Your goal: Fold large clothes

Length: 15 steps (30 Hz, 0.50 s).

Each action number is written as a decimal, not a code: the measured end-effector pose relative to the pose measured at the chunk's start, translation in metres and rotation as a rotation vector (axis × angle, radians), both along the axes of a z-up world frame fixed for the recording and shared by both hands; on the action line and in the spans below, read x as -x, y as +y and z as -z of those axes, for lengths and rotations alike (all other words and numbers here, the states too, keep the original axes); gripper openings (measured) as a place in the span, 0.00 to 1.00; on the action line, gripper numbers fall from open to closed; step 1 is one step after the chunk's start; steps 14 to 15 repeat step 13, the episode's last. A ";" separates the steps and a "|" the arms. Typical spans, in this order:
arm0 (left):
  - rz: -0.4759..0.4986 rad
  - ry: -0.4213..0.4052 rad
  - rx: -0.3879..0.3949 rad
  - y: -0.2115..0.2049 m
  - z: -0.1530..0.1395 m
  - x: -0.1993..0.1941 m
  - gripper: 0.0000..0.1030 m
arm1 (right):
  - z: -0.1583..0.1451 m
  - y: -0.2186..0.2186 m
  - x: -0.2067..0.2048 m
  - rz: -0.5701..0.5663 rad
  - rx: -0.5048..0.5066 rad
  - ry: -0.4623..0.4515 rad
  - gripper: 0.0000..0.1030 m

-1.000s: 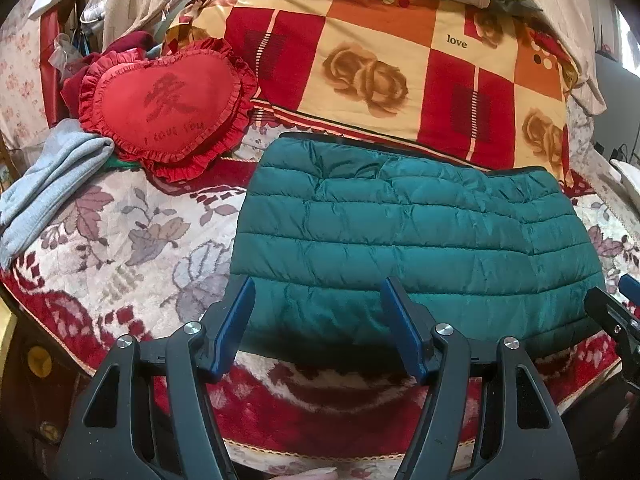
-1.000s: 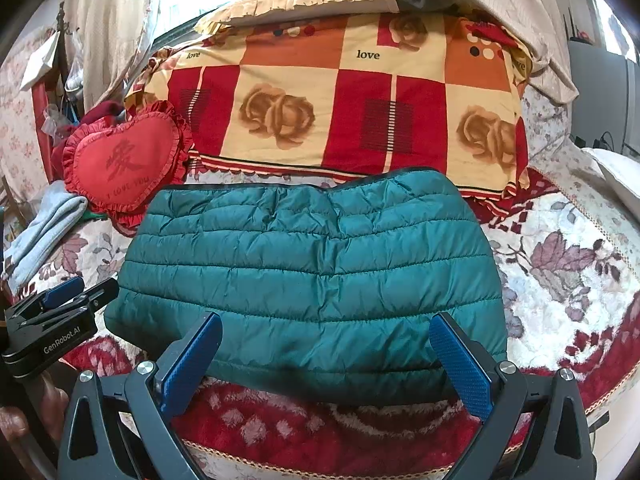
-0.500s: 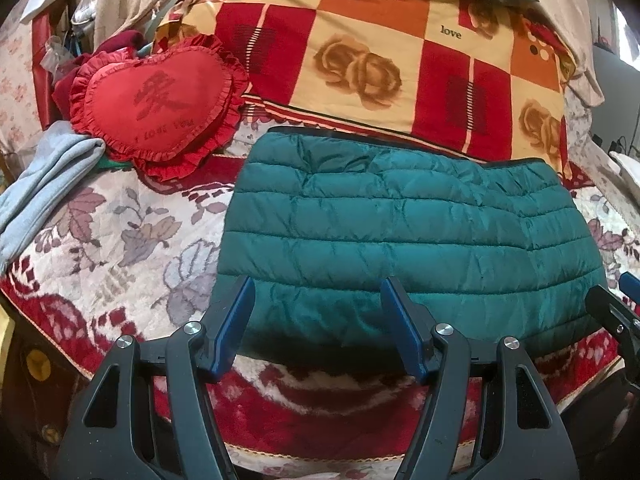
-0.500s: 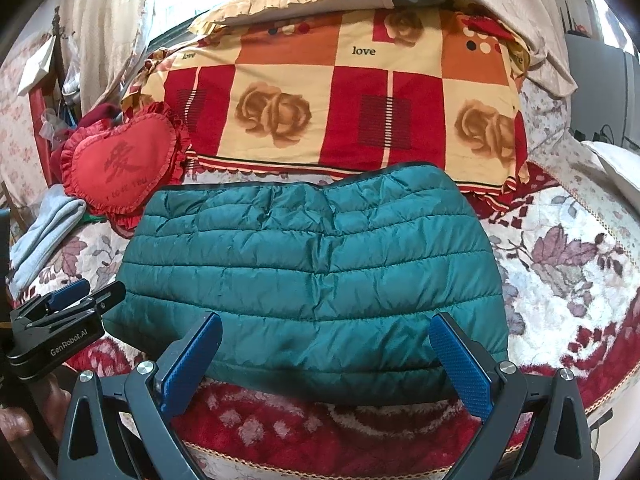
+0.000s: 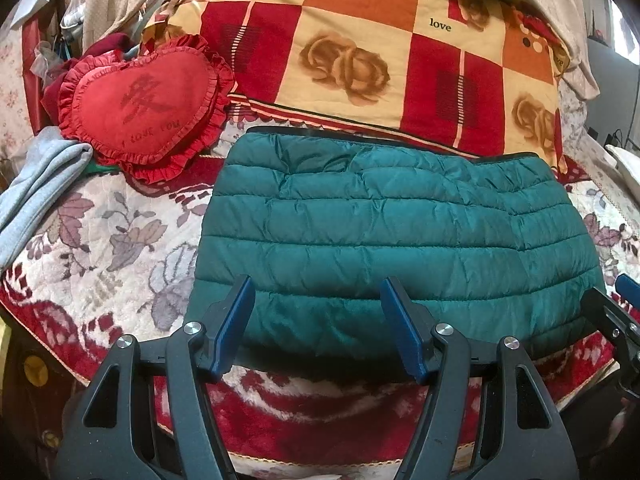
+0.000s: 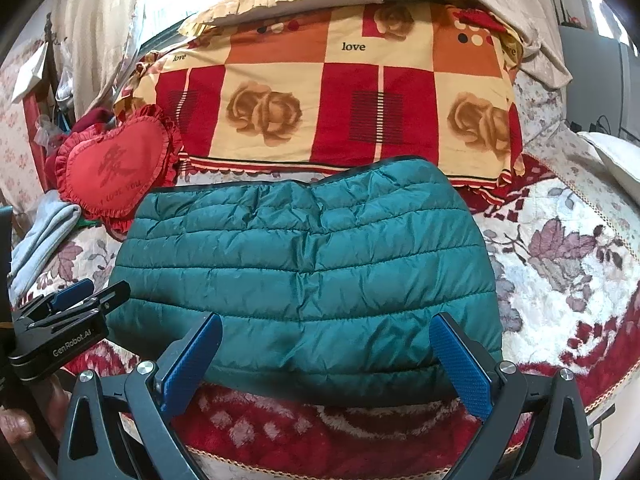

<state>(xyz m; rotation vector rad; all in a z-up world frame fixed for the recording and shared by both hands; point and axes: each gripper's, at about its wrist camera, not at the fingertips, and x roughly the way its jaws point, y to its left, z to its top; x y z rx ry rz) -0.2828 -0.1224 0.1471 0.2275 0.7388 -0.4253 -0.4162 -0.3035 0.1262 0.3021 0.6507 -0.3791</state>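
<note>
left wrist, green jacket (image 5: 392, 236) beyond open left hand-held gripper (image 5: 318, 322)

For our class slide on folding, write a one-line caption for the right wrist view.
Open right claw poised at the near edge of a folded green puffer jacket on a floral bedspread.

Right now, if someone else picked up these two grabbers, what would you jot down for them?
Left gripper: open, empty, over the jacket's near edge.
Right gripper: open, empty, also at the near edge.
Jacket: green, quilted, lying flat on the bed as a wide folded rectangle, sleeves not visible. Heart pillow sits beyond its left corner.
Done: it appears already folded at least once.
Left: probably another fold; nothing gripped yet.
</note>
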 end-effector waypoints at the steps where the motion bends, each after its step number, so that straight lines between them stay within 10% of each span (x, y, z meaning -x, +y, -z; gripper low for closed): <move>1: 0.001 0.001 -0.001 0.000 0.000 -0.001 0.64 | 0.000 0.000 0.000 0.001 0.000 0.000 1.00; 15: 0.007 0.018 0.012 0.001 0.007 -0.009 0.64 | 0.006 -0.005 -0.004 0.010 -0.012 0.014 1.00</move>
